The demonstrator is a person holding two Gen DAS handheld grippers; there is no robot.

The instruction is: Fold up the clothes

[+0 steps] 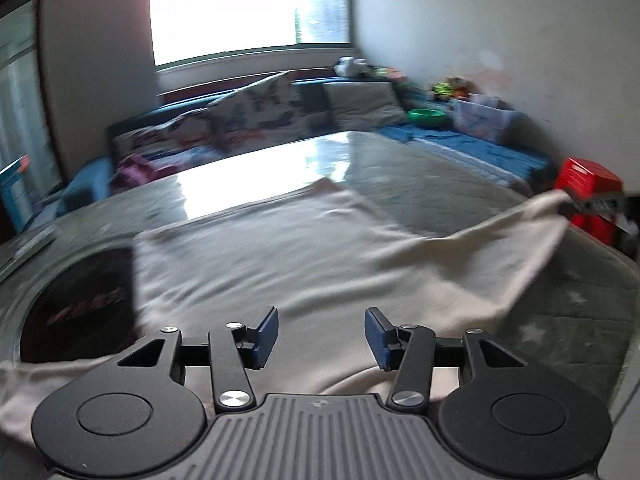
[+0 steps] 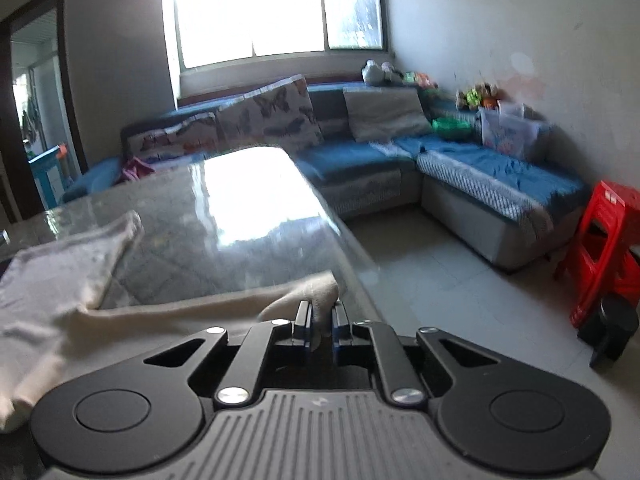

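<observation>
A cream white garment point(image 1: 280, 256) lies spread on a glossy marble table point(image 1: 420, 176). My left gripper point(image 1: 321, 338) is open and empty just above the garment's near part. My right gripper point(image 2: 321, 322) is shut on a corner of the garment point(image 2: 320, 292) near the table's right edge point(image 2: 352, 248). In the left wrist view that corner is pulled up to the far right, where the right gripper point(image 1: 592, 204) holds it. The rest of the garment point(image 2: 60, 276) lies to the left in the right wrist view.
A dark item with red lettering point(image 1: 80, 304) lies on the table at the left, partly under the garment. A blue corner sofa point(image 2: 460, 168) with cushions stands behind the table. A red plastic stool point(image 2: 604, 248) and a black bin point(image 2: 612, 332) stand on the tiled floor at right.
</observation>
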